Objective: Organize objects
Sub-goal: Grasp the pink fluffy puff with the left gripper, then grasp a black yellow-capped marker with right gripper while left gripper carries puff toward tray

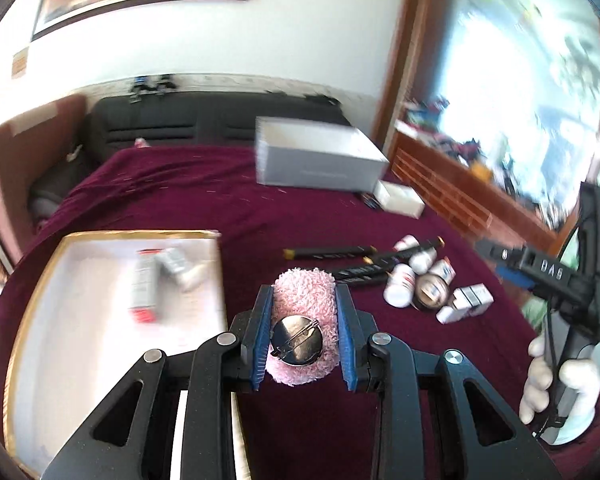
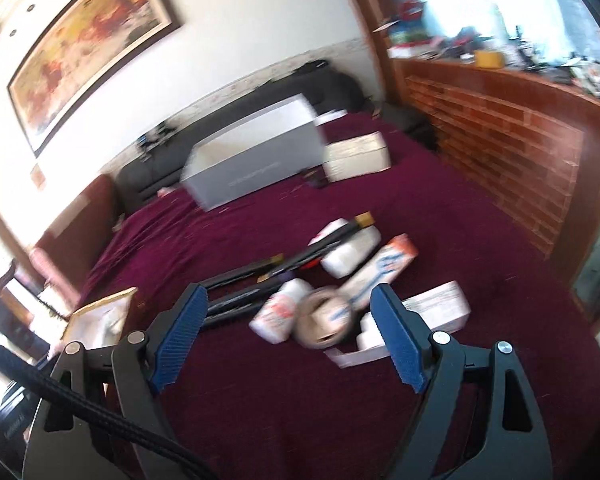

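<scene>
Left gripper clamps the pink fuzzy brooch, right of the gold-rimmed tray; right gripper gapes empty.

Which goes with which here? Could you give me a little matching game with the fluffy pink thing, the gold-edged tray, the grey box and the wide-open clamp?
Things:
1. fluffy pink brooch with round metal back
2. gold-rimmed white tray
3. grey rectangular box
4. right gripper

Places or states:
A. far back on the maroon cloth
B. open, holding nothing
C. clamped in the left gripper
D. holds tubes

Pairs: 1-C, 2-D, 3-A, 4-B
</scene>
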The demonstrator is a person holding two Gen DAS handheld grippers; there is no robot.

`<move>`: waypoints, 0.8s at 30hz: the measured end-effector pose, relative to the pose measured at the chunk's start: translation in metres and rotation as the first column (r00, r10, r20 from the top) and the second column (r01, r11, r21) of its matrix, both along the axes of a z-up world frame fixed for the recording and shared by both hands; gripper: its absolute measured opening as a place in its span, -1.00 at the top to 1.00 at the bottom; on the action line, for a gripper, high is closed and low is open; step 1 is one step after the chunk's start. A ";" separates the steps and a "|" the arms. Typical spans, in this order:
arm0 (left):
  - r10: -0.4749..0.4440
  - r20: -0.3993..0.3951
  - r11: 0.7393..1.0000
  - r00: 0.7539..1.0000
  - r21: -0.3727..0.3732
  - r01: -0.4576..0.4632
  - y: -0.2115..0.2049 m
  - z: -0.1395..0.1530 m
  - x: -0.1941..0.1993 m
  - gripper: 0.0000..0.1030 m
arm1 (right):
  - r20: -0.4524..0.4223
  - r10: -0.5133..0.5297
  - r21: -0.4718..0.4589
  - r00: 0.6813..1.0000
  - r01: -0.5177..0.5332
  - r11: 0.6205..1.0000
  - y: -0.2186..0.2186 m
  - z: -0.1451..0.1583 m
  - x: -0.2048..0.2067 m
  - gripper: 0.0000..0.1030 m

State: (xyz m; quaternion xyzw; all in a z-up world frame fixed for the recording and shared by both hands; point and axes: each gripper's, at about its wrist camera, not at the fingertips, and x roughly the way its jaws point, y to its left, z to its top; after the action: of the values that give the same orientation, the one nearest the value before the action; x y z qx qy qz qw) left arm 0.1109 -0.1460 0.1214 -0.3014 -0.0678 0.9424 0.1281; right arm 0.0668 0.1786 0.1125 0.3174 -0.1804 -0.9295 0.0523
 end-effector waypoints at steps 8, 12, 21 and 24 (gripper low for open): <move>0.105 -0.025 0.990 0.994 0.100 -0.102 -0.076 -0.004 0.026 0.51 | 0.138 0.155 -0.087 0.978 -0.144 0.986 -0.053 -0.015 -0.027 -0.63; 0.154 0.010 0.978 0.988 0.140 -0.154 -0.099 -0.015 0.021 0.51 | 0.216 0.259 -0.197 0.941 -0.218 0.956 -0.074 -0.032 -0.048 -0.63; 0.154 0.037 0.973 0.987 0.168 -0.158 -0.118 -0.036 0.011 0.50 | 0.331 0.277 -0.298 0.902 -0.179 0.938 -0.095 -0.052 -0.129 -0.60; 0.145 0.062 0.964 0.988 0.216 -0.155 -0.127 -0.042 0.005 0.50 | 0.374 0.275 -0.277 0.886 -0.177 0.944 -0.108 -0.054 -0.157 -0.61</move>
State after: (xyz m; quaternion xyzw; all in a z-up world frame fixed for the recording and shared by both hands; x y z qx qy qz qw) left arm 0.1158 -0.2730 0.0789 -0.3006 -0.1975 0.9290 0.0877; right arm -0.0905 0.0707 0.0586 0.5146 -0.2578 -0.8021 0.1594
